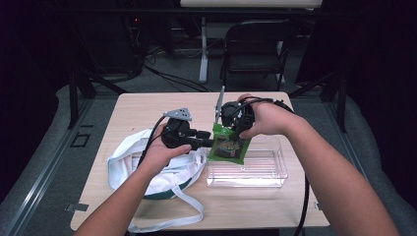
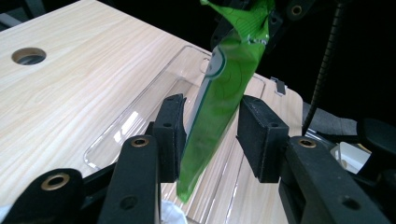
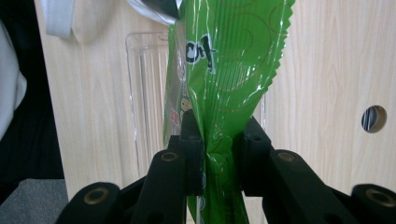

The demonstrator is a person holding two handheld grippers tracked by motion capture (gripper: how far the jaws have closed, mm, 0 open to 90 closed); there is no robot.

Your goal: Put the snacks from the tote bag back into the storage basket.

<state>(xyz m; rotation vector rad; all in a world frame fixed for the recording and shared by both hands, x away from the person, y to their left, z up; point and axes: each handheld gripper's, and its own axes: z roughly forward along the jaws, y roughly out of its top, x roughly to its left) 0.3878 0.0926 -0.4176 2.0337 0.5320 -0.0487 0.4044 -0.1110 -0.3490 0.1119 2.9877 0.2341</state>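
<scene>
Right gripper [image 3: 219,149] clamped green snack packet [image 1: 227,146] over clear tray [image 1: 275,169]; left gripper [image 2: 210,135] open astride it; advised lowering flat before release.

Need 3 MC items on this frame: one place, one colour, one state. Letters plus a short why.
1. Where does the green snack packet hang?
A. over the clear plastic tray
B. inside the white cloth bag
C. flat on the bare table

2. What colour is the bag's bottom edge?
A. red
B. dark green
C. yellow

3. How do the jaws of the left gripper stand?
A. clamped on the packet
B. open either side of the packet
C. shut on the bag strap

Key: 1 A, the high view shows the packet above the tray's left end, pinched by the right gripper. 2 B, a dark green rim shows under the white cloth. 3 B, gaps show between pads and packet.
</scene>
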